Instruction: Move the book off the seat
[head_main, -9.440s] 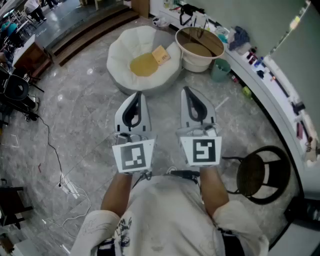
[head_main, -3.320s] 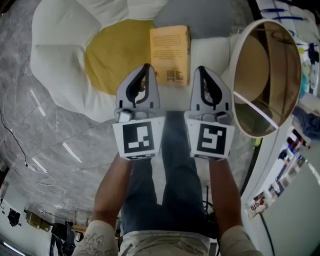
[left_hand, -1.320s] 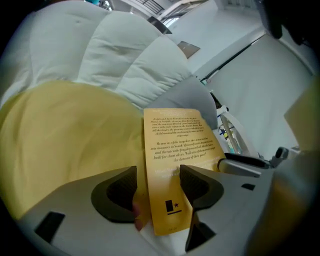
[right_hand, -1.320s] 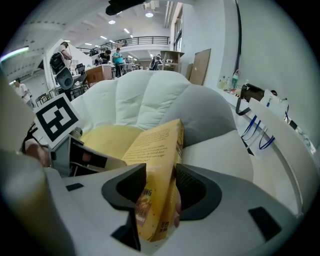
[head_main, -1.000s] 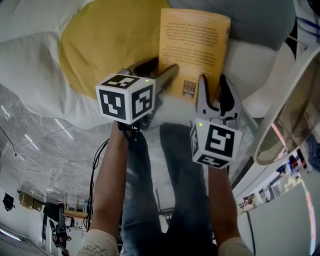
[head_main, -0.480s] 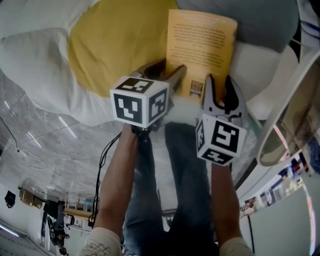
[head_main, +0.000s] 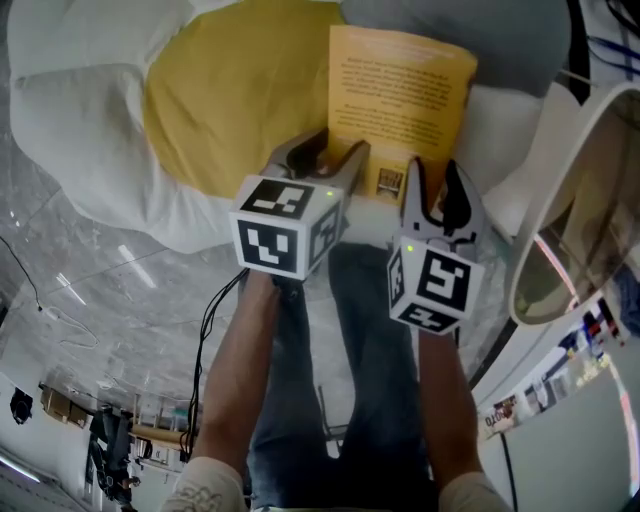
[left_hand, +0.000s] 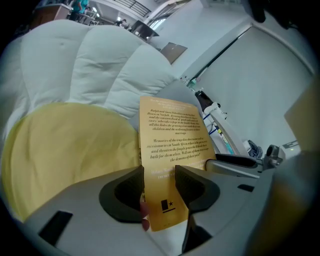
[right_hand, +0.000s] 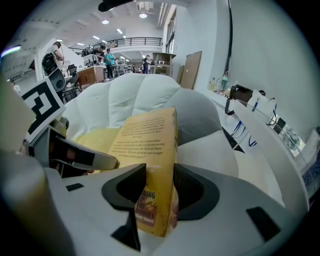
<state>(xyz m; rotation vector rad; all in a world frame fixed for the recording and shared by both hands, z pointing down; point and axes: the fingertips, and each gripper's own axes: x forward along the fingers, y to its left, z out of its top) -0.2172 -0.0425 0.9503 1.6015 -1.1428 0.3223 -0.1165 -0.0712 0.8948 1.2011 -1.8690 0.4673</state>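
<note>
Both grippers on the book (head_main: 400, 95), near short end. Left gripper (head_main: 328, 152) is rolled on its side, and its jaws have just been closing with the book's near left corner between them. In the left gripper view the pads sit against that corner, back-cover print facing up. Right gripper (head_main: 436, 172) is upright, jaws narrow and clamped on the near right corner. The right gripper view shows one pad on each side of the book, page edge toward the camera.

The book is over the white seat (head_main: 90, 130), just right of the yellow cushion (head_main: 230, 90); its far end reaches the grey cushion (head_main: 500, 30). Cannot tell if the far end touches the seat.

A round tub (head_main: 560, 190) stands right of the seat, near the right gripper. Grey marble floor (head_main: 100, 300) shows below left, with the person's legs under the grippers.
</note>
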